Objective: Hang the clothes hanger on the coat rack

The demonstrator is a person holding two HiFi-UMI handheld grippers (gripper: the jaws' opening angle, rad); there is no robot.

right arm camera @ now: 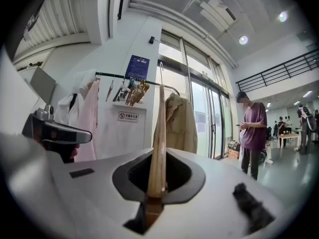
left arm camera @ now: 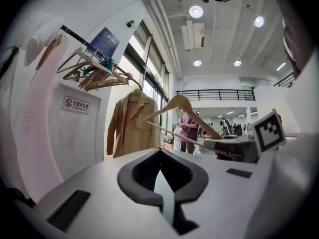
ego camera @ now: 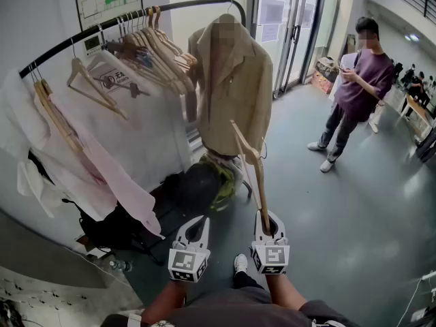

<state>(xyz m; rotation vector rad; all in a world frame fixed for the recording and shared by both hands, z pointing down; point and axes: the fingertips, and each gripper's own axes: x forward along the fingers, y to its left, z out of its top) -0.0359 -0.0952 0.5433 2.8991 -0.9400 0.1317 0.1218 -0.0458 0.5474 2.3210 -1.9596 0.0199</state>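
Observation:
A black coat rack rail (ego camera: 184,7) arcs across the upper left, carrying several wooden hangers (ego camera: 158,46) and a beige jacket (ego camera: 228,80). My right gripper (ego camera: 266,225) is shut on the lower end of a bare wooden hanger (ego camera: 246,152), which points up toward the jacket. In the right gripper view the hanger (right arm camera: 159,128) rises edge-on from the right gripper (right arm camera: 158,156), in front of the rail (right arm camera: 112,75). My left gripper (ego camera: 201,221) sits beside it, shut with nothing in it. The left gripper view shows the left gripper (left arm camera: 160,166) empty, with the hanger (left arm camera: 179,103) to its right.
White and pink garments (ego camera: 102,155) hang along the rail's left part. Dark bags (ego camera: 197,186) lie on the floor under the jacket. A person in a purple top (ego camera: 361,80) stands at the right, near glass doors (ego camera: 286,26). Grey floor (ego camera: 354,210) stretches right.

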